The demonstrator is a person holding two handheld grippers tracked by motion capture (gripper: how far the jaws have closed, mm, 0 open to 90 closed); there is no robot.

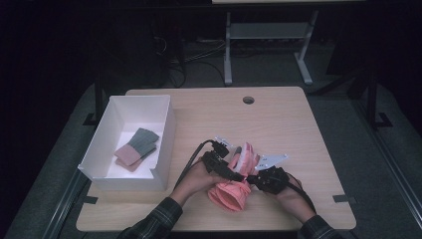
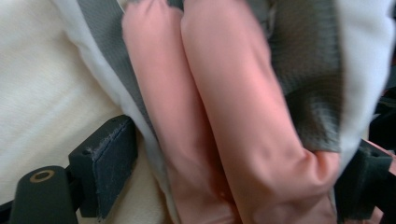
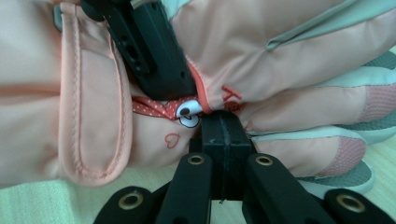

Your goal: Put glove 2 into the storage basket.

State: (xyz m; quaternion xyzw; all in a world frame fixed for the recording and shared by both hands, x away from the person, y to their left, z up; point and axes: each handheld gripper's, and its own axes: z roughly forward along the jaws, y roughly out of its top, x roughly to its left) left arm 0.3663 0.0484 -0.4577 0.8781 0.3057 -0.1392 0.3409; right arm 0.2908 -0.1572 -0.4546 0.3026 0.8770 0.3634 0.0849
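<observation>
Gloves, pink, one pair (image 1: 234, 185), on the wooden table (image 1: 278, 119) near its front edge, between the person's two hands, right of the white box (image 1: 166, 130). Padded ski type with grey and pale panels, stacked one on the other, cuffs toward the person.

Progress: a folded pair of socks (image 1: 137, 147), grey and dusty pink, already lies inside the white box. The gloves are not yet in it; they rest on the table, well apart from the box opening. Judged remaining: lift the pair, carry it left, set it down beside the socks.

Left gripper (image 1: 222, 160): in the left gripper view the jaws stand moderately apart, one pad (image 2: 112, 163) at each side of the pink fingers of the glove, with fabric filling the gap between them. Whether the pads press the fabric firmly cannot be told; they appear to close on it.

Right gripper (image 3: 223, 133): in the right gripper view the jaws are brought fully together, their tips at the seam of the glove near a small red dotted ribbon with a white charm (image 3: 189, 114). They seem to pinch a thin fold of cloth there, though the pinched edge itself is hidden.

Note: the left gripper's jaw also crosses the top of the right gripper view, lying against the glove.
</observation>
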